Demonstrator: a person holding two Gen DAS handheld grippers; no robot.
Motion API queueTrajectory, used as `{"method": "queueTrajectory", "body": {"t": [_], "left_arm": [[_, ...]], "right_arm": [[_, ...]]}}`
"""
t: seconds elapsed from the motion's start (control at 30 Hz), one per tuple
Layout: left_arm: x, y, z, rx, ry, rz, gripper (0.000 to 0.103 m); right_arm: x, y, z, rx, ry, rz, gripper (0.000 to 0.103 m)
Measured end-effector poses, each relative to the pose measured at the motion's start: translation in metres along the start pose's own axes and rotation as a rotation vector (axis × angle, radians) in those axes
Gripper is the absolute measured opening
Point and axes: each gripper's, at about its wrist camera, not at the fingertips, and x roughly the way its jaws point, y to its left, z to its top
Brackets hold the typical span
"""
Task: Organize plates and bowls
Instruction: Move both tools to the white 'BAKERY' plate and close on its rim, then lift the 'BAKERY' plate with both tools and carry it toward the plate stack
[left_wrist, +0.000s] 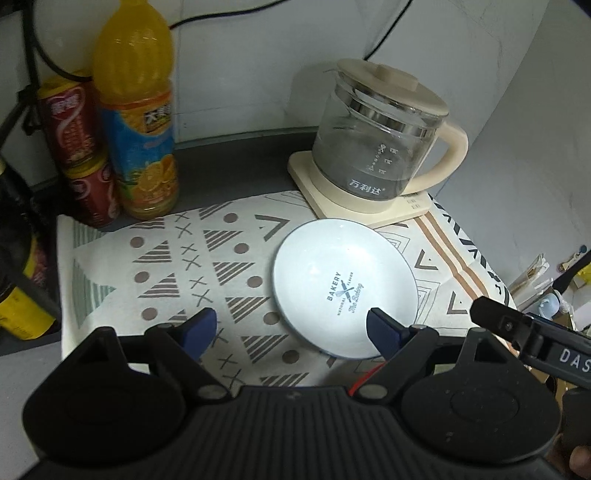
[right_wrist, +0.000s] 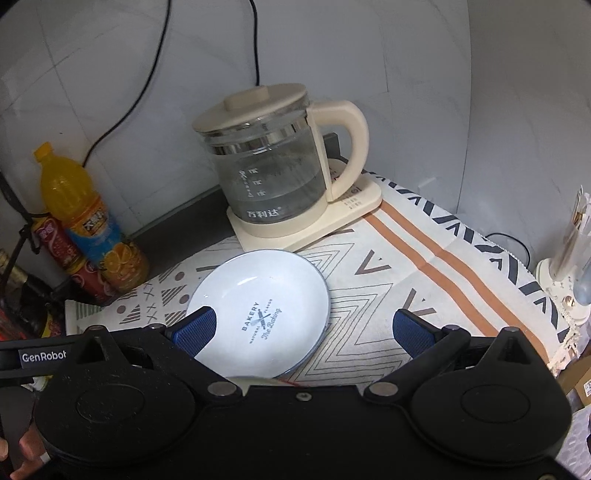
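A white plate (left_wrist: 343, 284) with a blue "BAKERY" print lies flat on the patterned cloth in front of the kettle; it also shows in the right wrist view (right_wrist: 258, 310). My left gripper (left_wrist: 291, 332) is open and empty, above the plate's near left edge, its right finger over the rim. My right gripper (right_wrist: 304, 332) is open and empty, above the plate's near right edge, its left finger over the plate. A pale rim (right_wrist: 251, 380) peeks out just under the right gripper body; what it is cannot be told.
A glass kettle (left_wrist: 380, 140) on a cream base stands at the back right. An orange juice bottle (left_wrist: 136, 110) and red cans (left_wrist: 77, 147) stand at the back left. The patterned cloth (left_wrist: 166, 266) covers the counter. Walls close the back and right.
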Motion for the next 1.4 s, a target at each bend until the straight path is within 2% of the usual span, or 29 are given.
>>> {"method": "queueTrajectory", "body": {"t": [0.17, 0.4, 0.57, 0.7, 0.77, 0.9, 1.1, 1.17, 1.2, 1.27, 1.3, 1.4], "left_arm": [[0.015, -0.001, 0.007, -0.012, 0.002, -0.017, 0.087], [0.043, 0.002, 0.016, -0.026, 0.051, -0.056, 0.086], [0.066, 0.003, 0.019, -0.043, 0.095, -0.051, 0.084], [0.083, 0.003, 0.019, -0.045, 0.126, -0.045, 0.08], [0.092, 0.004, 0.018, -0.051, 0.151, -0.034, 0.077], [0.106, 0.007, 0.016, -0.058, 0.193, 0.01, 0.077], [0.117, 0.01, 0.015, -0.051, 0.215, 0.01, 0.077], [0.12, 0.011, 0.014, -0.06, 0.227, -0.003, 0.073], [0.122, 0.011, 0.014, -0.064, 0.233, -0.01, 0.072], [0.126, 0.011, 0.012, -0.071, 0.251, -0.022, 0.06], [0.128, 0.011, 0.011, -0.072, 0.265, -0.03, 0.056], [0.128, 0.01, 0.008, -0.061, 0.256, -0.033, 0.052]], "right_arm": [[0.02, -0.005, 0.005, 0.039, 0.046, -0.004, 0.103], [0.053, -0.013, 0.012, 0.073, 0.131, -0.028, 0.101], [0.079, -0.02, 0.019, 0.101, 0.193, -0.028, 0.087], [0.1, -0.02, 0.023, 0.098, 0.25, -0.022, 0.086], [0.11, -0.02, 0.026, 0.105, 0.281, -0.018, 0.079], [0.124, -0.019, 0.03, 0.092, 0.325, -0.039, 0.079], [0.14, -0.016, 0.032, 0.044, 0.377, -0.085, 0.079], [0.145, -0.016, 0.031, 0.044, 0.394, -0.079, 0.078], [0.148, -0.017, 0.031, 0.05, 0.405, -0.067, 0.077], [0.152, -0.02, 0.03, 0.078, 0.424, -0.043, 0.065], [0.154, -0.02, 0.029, 0.085, 0.435, -0.043, 0.062], [0.163, -0.021, 0.025, 0.095, 0.485, -0.036, 0.043]]}}
